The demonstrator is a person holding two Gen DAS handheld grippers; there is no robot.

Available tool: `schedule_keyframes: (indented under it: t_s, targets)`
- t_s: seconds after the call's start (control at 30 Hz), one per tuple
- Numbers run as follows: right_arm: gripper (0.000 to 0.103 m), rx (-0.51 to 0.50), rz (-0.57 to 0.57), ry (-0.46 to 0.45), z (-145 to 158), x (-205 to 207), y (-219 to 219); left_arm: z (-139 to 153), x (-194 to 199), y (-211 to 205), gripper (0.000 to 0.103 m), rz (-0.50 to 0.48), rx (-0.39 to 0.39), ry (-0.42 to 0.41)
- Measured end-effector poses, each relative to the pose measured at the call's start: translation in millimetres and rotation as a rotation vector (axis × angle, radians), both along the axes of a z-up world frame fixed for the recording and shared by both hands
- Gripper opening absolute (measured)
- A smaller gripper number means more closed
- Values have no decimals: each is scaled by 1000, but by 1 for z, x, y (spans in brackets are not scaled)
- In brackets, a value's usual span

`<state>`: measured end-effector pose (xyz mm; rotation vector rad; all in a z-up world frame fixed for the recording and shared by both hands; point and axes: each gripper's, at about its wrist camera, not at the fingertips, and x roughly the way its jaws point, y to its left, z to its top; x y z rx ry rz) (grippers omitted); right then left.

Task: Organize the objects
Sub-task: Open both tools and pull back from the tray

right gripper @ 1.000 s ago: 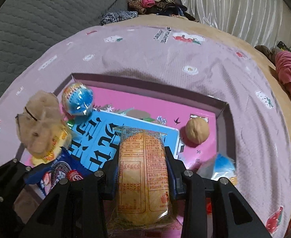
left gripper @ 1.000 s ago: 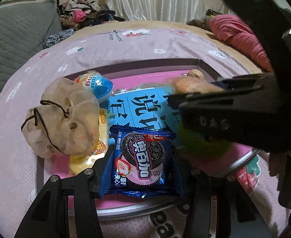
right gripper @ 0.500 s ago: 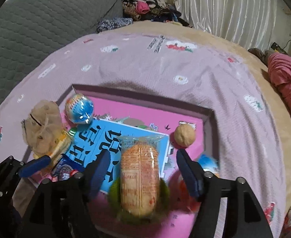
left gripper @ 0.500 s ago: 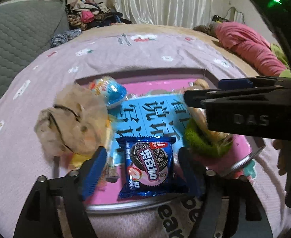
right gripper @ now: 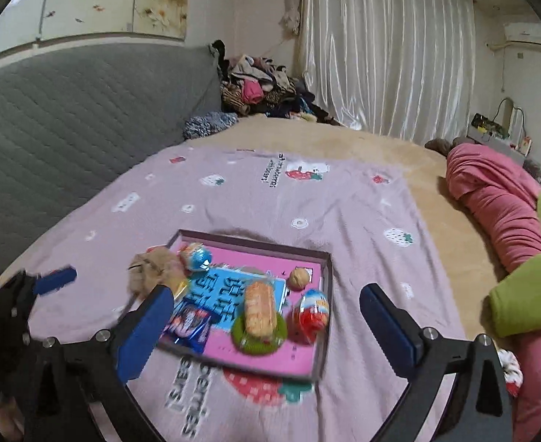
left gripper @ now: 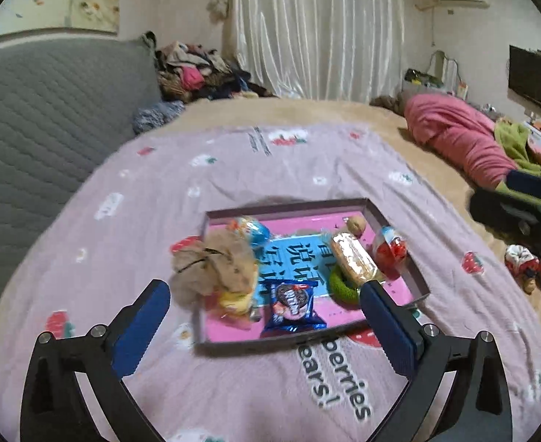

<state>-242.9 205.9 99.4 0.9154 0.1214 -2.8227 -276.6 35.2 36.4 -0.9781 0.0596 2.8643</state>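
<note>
A pink tray (left gripper: 379,217) lies on the purple bedspread; it also shows in the right wrist view (right gripper: 318,364). In it lie a blue cookie pack (left gripper: 293,306), a wrapped bread roll (left gripper: 352,261) on a green ring (left gripper: 338,289), a beige drawstring pouch (left gripper: 215,270), a blue booklet (left gripper: 296,258), a blue egg (left gripper: 250,230), a red egg (left gripper: 392,252) and a walnut (left gripper: 357,224). My left gripper (left gripper: 264,328) is open and empty, above the tray's near edge. My right gripper (right gripper: 264,328) is open and empty, raised over the tray; the bread roll (right gripper: 260,309) lies below it.
A grey quilted headboard (left gripper: 49,110) stands at the left. A pile of clothes (left gripper: 196,73) lies at the back. A pink bundle (left gripper: 458,136) and a green cloth (right gripper: 524,294) lie at the right. A small red and white item (left gripper: 522,259) lies right of the tray.
Both grippers opened, letting go of the cookie pack and the bread roll, and drew back and up from the tray. The items now lie in the tray.
</note>
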Motion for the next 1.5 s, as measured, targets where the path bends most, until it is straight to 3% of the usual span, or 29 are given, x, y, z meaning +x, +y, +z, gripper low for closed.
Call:
schedule_keyframes:
  t_s: [0.3, 0.53, 0.7, 0.83, 0.97, 1.27, 1.5]
  targets:
    - [102, -30, 8, 45, 8, 97, 0, 27, 85, -23, 103, 47, -17, 60]
    - [102, -62, 11, 27, -8, 144, 2, 17, 137, -25, 103, 52, -43, 52]
    - [102, -56, -6, -4, -35, 162, 6, -2, 165, -20, 103, 66, -57, 54]
    - [102, -69, -20, -37, -62, 169, 12, -19, 175, -15, 103, 67, -65, 47]
    - [102, -59, -40, -35, -82, 175, 17, -30, 179, -18, 103, 68, -26, 43]
    - [102, -22, -68, -30, -109, 178, 17, -61, 169, -21, 103, 71, 10, -3]
    - [102, -42, -81, -40, -123, 170, 20, -80, 163, -18, 103, 82, -14, -6]
